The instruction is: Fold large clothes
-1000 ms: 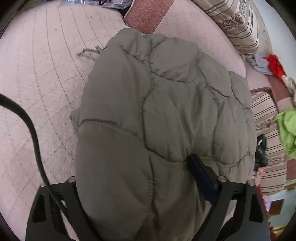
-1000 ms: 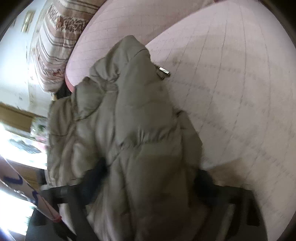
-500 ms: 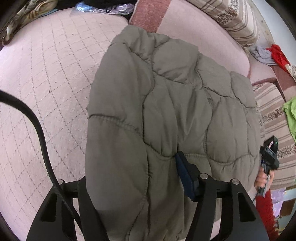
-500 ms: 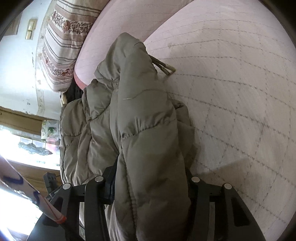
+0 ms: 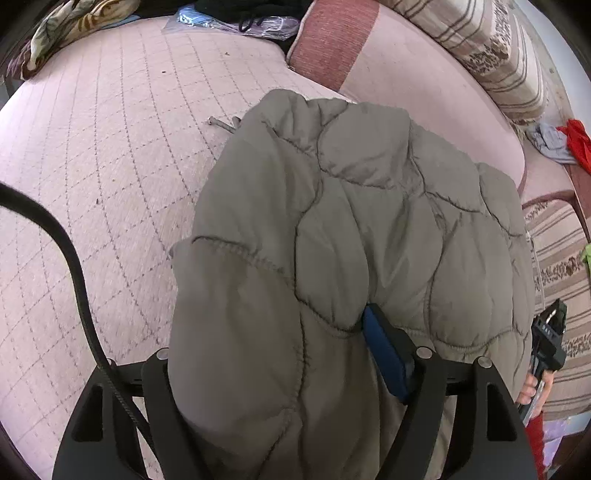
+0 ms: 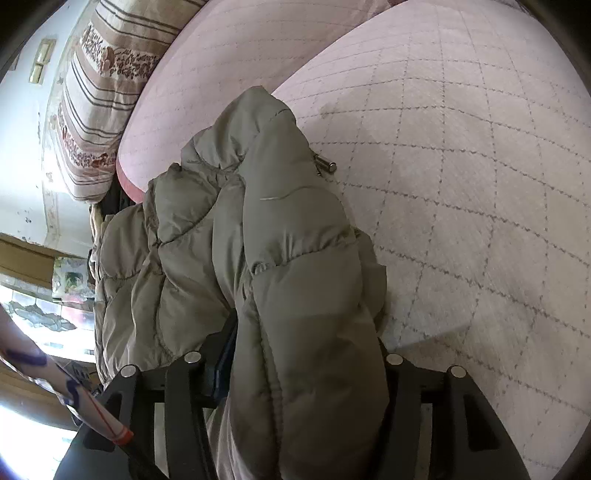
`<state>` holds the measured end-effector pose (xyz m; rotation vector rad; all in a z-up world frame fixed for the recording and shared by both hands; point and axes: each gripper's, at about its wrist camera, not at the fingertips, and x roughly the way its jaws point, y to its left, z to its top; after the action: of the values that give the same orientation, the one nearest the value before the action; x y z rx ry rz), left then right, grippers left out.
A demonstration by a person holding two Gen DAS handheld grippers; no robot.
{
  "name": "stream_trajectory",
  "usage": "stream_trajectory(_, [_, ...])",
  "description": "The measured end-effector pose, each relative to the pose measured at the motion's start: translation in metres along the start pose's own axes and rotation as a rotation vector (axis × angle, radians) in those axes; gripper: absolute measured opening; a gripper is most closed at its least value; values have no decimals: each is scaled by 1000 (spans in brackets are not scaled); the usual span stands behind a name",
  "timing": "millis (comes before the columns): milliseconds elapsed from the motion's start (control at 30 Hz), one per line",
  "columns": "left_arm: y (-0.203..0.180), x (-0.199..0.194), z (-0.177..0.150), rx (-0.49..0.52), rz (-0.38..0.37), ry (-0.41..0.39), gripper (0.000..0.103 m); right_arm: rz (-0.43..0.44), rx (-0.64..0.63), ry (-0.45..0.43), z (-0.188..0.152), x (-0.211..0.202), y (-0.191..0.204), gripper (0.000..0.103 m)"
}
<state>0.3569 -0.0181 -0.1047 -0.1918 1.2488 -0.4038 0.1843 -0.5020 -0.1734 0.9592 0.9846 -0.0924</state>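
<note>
- On the pink quilted bed (image 5: pixel 110 177), the olive puffer jacket (image 5: pixel 369 229) lies bunched, its far end resting on the mattress while the near part is lifted in both claws.
- To the left of the jacket in the left wrist view the bed cover runs bare up to the far edge, where a patterned cloth (image 5: pixel 62 29) and a clear plastic bag (image 5: pixel 229 24) lie; on the other side a dull-red cushion (image 5: pixel 332 37) and a striped bolster (image 5: pixel 491 55) close in near the jacket.
- In the right wrist view the open stretch of bed (image 6: pixel 480 184) lies to the right of the jacket (image 6: pixel 288 258); the striped bolster (image 6: pixel 99 103) stands at upper left.
- The left claw (image 5: pixel 295 369) is clenched on a thick fold of the jacket, its blue-padded finger (image 5: pixel 384 354) pressed into the fabric.
- The right claw (image 6: pixel 295 365) likewise grips a padded roll of the jacket, black fingers on either side.
- The jacket is puffy, matt, stitched in wavy seams; a metal cord tip (image 6: pixel 325 164) pokes out at its far end onto the bed.
- A black cable (image 5: pixel 74 266) arcs over the bed beside the left claw.
- Red and grey clothes (image 5: pixel 561 142) lie at the far right.
</note>
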Motion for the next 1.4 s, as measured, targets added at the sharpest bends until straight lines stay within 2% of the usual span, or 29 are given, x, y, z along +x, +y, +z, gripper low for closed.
stream_trajectory(67, [9,-2,-1,-5,6,-5,79,-6,9,-11,0,0,-2,65])
stream_trajectory(100, [8,-3,-1,-10,16,-8,79,-33,11,-21,-1,-1,-2,73])
stream_trajectory(133, [7,-4,-1,-12,21,-9,79,-72,7,-34,-2,-5,0,78])
stream_trajectory(167, [6,-10,-4,-16,32,-9,79,-93,2,-43,-5,-9,0,80])
stream_trajectory(233, [0,-19,-5,-17,74,-19,79,-202,-32,-99,-8,-25,13,85])
stream_trajectory(333, [-11,-39,-13,23,163,-44,79,-349,-130,-183,-13,-48,40,85])
stream_trajectory(400, [-20,-58,-19,61,260,-87,79,-453,-196,-254,-17,-64,60,85])
stream_trajectory(500, [-32,-87,-29,123,341,-160,79,-540,-297,-340,-24,-80,93,86])
stream_trajectory(600, [-49,-103,-36,170,378,-215,79,-525,-367,-373,-30,-79,129,86])
stream_trajectory(667, [-60,-104,-36,196,379,-222,79,-462,-411,-342,-34,-67,154,85])
stream_trajectory(800, [-79,-84,-26,219,372,-207,79,-351,-469,-243,-38,-25,191,67])
stream_trajectory(867, [-86,-66,-18,229,377,-198,79,-322,-495,-203,-38,-1,205,66])
stream_trajectory(1033, [-85,-23,-2,217,380,-157,79,-341,-522,-151,-20,63,224,66])
stream_trajectory(1133, [-81,-11,9,206,372,-183,82,-390,-517,-135,-10,84,218,67])
stream_trajectory(1300, [-75,2,28,199,371,-188,87,-519,-550,-120,-2,116,218,78])
stream_trajectory(1400, [-72,8,36,185,373,-188,89,-554,-554,-123,3,130,219,82])
